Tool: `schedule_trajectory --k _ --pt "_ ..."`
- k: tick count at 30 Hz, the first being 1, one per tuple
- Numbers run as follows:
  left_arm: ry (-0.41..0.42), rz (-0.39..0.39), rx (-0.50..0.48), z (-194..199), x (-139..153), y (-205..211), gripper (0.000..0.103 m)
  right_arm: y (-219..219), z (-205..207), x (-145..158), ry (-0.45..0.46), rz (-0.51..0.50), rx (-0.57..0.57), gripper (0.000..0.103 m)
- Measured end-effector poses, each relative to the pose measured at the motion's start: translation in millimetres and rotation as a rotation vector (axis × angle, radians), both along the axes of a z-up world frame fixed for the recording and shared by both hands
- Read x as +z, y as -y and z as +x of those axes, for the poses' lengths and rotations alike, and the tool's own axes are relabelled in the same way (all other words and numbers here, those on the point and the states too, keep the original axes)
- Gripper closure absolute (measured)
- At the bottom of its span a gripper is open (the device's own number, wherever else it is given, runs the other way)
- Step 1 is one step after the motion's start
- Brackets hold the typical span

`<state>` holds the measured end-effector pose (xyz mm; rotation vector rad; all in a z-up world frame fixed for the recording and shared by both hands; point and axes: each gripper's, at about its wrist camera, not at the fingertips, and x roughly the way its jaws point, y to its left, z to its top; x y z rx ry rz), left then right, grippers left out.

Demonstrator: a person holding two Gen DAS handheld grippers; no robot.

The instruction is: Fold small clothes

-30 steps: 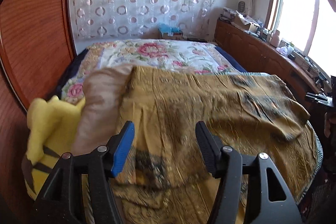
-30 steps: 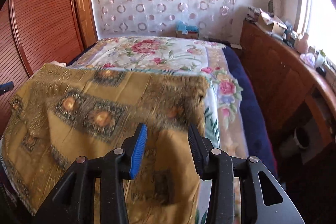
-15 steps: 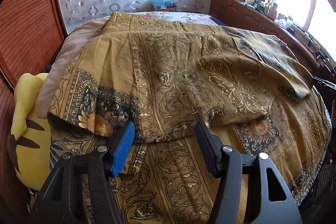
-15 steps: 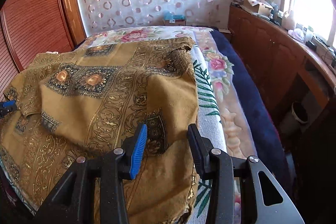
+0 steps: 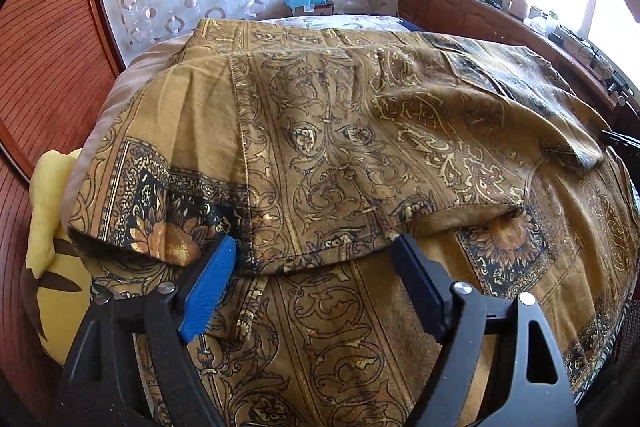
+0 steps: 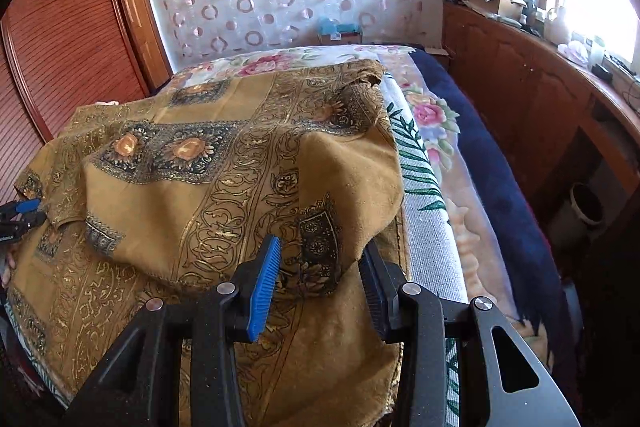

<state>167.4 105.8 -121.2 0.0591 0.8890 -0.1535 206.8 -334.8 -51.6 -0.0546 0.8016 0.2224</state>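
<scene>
Garment [image 5: 340, 131] of ochre paisley print doubled over on bed [image 6: 436, 227], left gripper [image 5: 316, 259] just spread wide, right gripper [image 6: 320, 255] unclamped, both empty.

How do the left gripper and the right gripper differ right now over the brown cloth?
The left gripper stands wider. Its jaws have just been opening, and the folded edge of the brown cloth lies loose between them. The right gripper is narrower, a cloth corner fills its gap, and its grip is unclear. Both straddle the folded edge.
</scene>
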Motion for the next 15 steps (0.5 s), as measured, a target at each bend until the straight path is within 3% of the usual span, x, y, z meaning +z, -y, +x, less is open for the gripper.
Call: schedule_trajectory --k 15 --pt "-0.011 0.004 0.023 -14.6 3.3 -6.3 0.021 5.0 9.4 -4.0 -0.024 0.03 0.002 0.061"
